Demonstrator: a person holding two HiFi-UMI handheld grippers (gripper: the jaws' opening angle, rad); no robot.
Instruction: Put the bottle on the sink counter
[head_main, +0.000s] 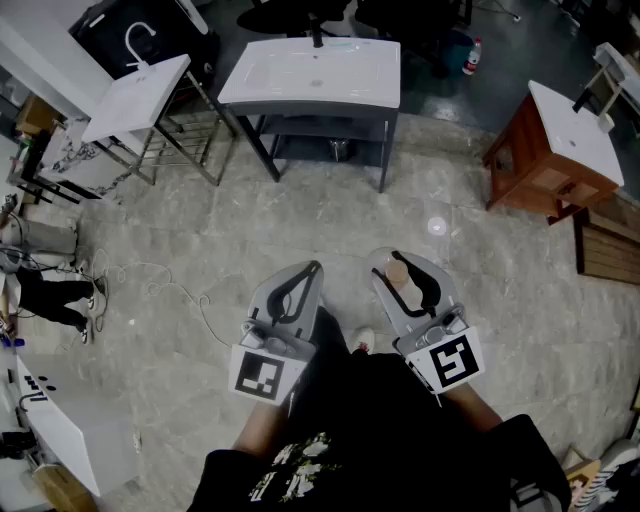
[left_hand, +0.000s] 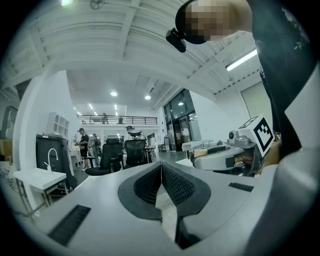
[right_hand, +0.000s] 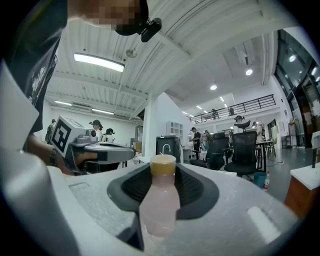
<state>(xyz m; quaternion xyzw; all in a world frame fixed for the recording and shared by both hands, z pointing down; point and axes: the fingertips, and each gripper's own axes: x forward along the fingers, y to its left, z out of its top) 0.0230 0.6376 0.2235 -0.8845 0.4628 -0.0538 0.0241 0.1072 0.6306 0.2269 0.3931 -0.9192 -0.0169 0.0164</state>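
Observation:
In the head view my right gripper (head_main: 393, 262) is held level at waist height, shut on a small pale pink bottle (head_main: 401, 277) with a tan cap. The right gripper view shows the bottle (right_hand: 159, 202) lying along the jaws, cap pointing forward, with the dark pads on both sides of it. My left gripper (head_main: 314, 267) is beside it, shut and empty; its pads meet at the tip (left_hand: 161, 165). The white sink counter (head_main: 262, 92) on a grey stand is across the floor, straight ahead and well away from both grippers.
A second white sink (head_main: 135, 98) on a metal frame stands at the far left. A sink on a wooden cabinet (head_main: 545, 165) stands at the right, with a wooden pallet (head_main: 607, 245) near it. Cables (head_main: 170, 292) trail over the stone floor. A bottle (head_main: 471, 56) stands on the floor behind the counter.

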